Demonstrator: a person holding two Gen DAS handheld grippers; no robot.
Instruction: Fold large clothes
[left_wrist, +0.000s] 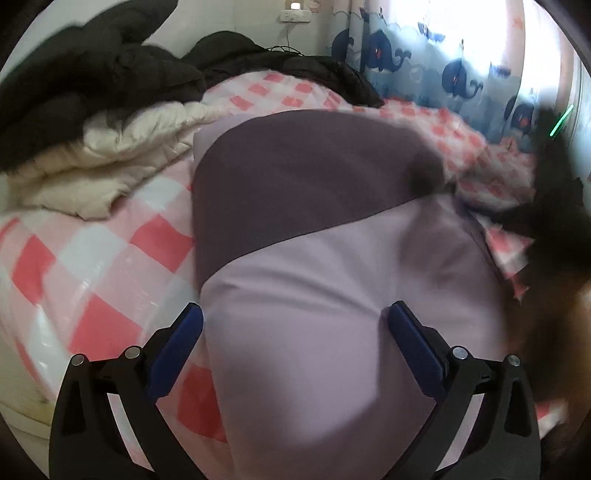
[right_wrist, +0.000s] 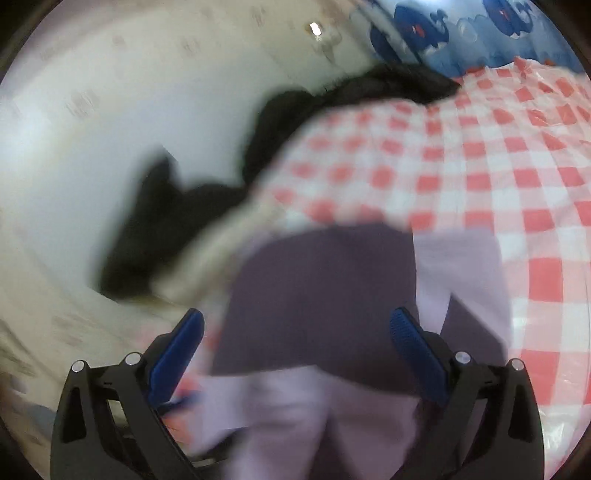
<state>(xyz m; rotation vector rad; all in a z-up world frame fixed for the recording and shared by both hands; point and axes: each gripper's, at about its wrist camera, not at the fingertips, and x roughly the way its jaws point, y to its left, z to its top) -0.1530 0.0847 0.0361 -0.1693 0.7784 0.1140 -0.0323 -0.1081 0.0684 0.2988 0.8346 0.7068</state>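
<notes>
A lilac garment (left_wrist: 325, 295) with a dark purple panel (left_wrist: 295, 177) lies folded on the red-and-white checked sheet (left_wrist: 110, 243). My left gripper (left_wrist: 295, 314) hangs open just above its lilac part, blue pads (left_wrist: 184, 332) spread to either side. In the right wrist view the same garment (right_wrist: 317, 295) shows blurred, its purple panel over the lilac cloth (right_wrist: 288, 413). My right gripper (right_wrist: 297, 321) is open above it, nothing between its fingers.
A cream quilted coat (left_wrist: 103, 158) and black clothes (left_wrist: 92, 66) are heaped at the left and back of the bed. A whale-print curtain (left_wrist: 424, 62) hangs behind. A dark blurred shape (left_wrist: 546, 192) sits at the right edge. A pale wall (right_wrist: 110, 110) stands beyond the bed.
</notes>
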